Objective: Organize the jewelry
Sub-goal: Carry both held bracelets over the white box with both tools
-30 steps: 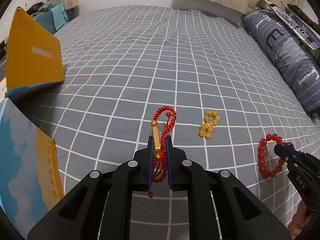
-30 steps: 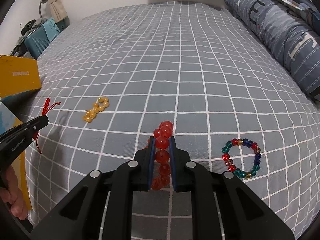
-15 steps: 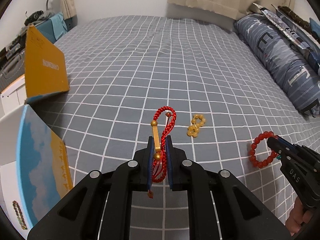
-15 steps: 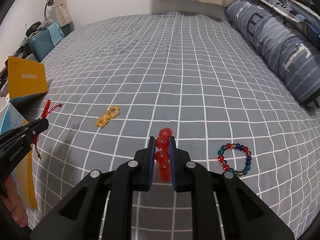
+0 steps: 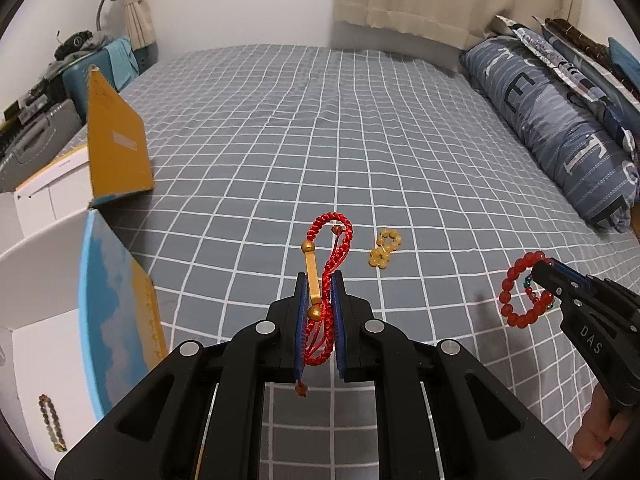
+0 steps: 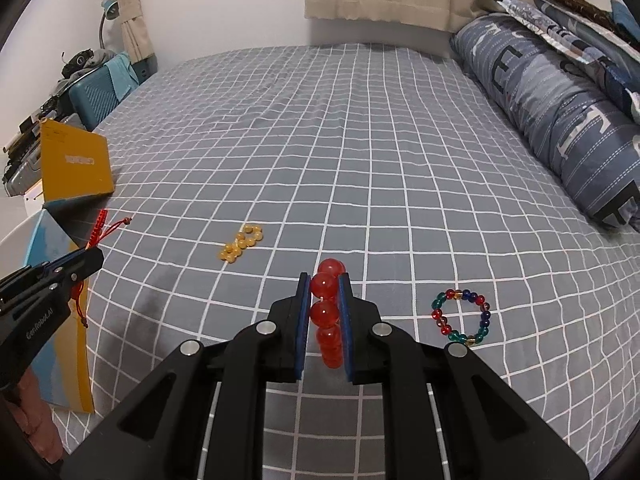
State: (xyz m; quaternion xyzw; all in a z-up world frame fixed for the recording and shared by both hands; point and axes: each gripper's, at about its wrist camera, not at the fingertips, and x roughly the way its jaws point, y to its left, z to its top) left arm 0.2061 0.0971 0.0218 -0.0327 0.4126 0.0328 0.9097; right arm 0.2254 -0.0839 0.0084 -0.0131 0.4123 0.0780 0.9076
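At the left, above the grey checked bed (image 5: pixel 360 120), our left hand-held gripper (image 5: pixel 320 284) pinches a red braided cord bracelet (image 5: pixel 334 240) with a gold bar. A small yellow bead bracelet (image 6: pixel 240 245) lies on the bed between. At the right, our right hand-held gripper (image 6: pixel 325 286) clamps a bracelet of glossy red beads (image 6: pixel 326 300), with a multicoloured bead bracelet (image 6: pixel 460 317) lying just right.

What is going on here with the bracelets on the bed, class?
A person is sorting jewelry with a handheld gripper in each hand. The left gripper is shut on a red braided cord bracelet with a gold bar, held above the grey checked bedspread. The right gripper is shut on a red bead bracelet. A yellow bead bracelet and a multicolored bead bracelet lie on the bedspread. An open white box sits at the left.
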